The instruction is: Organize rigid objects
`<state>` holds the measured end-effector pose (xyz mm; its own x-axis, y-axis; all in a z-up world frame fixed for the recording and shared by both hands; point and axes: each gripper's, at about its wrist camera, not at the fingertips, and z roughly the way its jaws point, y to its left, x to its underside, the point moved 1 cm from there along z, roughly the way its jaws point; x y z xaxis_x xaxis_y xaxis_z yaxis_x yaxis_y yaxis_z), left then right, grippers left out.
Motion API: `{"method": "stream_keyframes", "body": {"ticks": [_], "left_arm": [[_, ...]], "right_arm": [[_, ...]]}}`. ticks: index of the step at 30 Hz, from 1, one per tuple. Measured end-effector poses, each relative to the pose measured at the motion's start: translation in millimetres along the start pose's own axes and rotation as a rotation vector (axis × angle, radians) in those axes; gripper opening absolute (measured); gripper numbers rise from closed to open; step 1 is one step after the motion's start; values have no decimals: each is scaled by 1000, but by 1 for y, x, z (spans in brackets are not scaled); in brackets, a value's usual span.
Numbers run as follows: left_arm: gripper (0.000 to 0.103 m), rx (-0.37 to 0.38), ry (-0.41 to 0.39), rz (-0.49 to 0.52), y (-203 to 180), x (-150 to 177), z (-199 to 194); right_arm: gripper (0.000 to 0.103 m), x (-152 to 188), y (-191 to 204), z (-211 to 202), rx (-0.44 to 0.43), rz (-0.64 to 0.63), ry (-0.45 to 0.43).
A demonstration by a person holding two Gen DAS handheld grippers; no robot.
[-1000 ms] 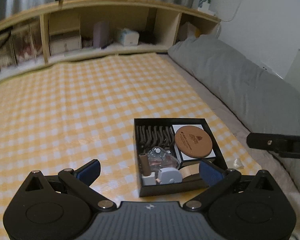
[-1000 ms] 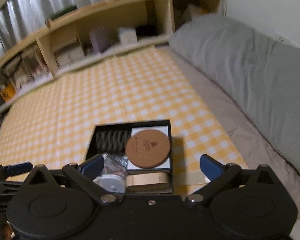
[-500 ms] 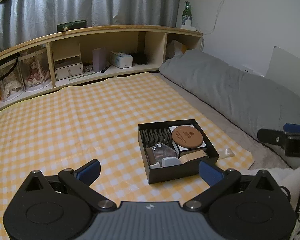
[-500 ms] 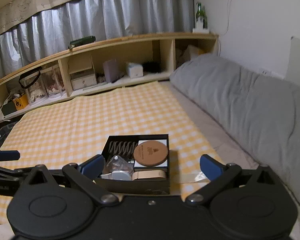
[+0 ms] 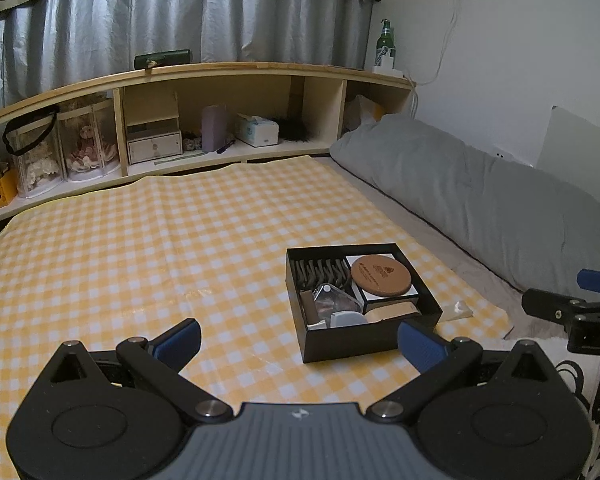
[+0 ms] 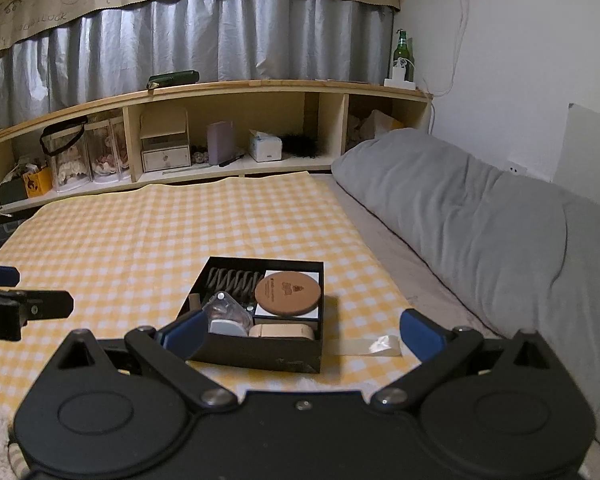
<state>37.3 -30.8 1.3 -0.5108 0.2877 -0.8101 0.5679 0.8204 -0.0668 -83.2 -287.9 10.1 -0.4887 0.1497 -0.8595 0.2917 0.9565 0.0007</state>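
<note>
We find a black box (image 5: pixel 364 304) resting on the yellow checked cloth (image 5: pixel 140 248) that covers the bed, near the cloth's right edge and toward its near right corner. Inside the box, a round cork coaster (image 5: pixel 381 276) lies on a white square card (image 5: pixel 392 294) in the far right section; a row of dark ridged pieces (image 5: pixel 320 270) fills the far left section; a clear plastic item (image 5: pixel 332 300), a pale grey rounded item (image 5: pixel 348 319) and a beige block (image 5: pixel 392 311) occupy the near half. A strip of clear tape (image 6: pixel 374 346) lies on the cloth just beside the box's right wall. The left hand-held gripper (image 5: pixel 298 338) hangs above the cloth's near edge, jaws wide apart and holding nothing. The right hand-held gripper (image 6: pixel 300 334) hangs near the box, jaws likewise wide apart and empty. A grey pillow (image 5: pixel 480 196) runs along the bed's right edge; a wooden shelf (image 5: pixel 220 76) stands beyond the far edge.
</note>
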Motion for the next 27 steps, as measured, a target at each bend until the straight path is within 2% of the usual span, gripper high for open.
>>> {"method": "stream_keyframes", "body": {"ticks": [27], "left_arm": [[103,-44,-29,19,3,3,2]], "right_arm": [[103,3,1,-5,20,5,-32]]}}
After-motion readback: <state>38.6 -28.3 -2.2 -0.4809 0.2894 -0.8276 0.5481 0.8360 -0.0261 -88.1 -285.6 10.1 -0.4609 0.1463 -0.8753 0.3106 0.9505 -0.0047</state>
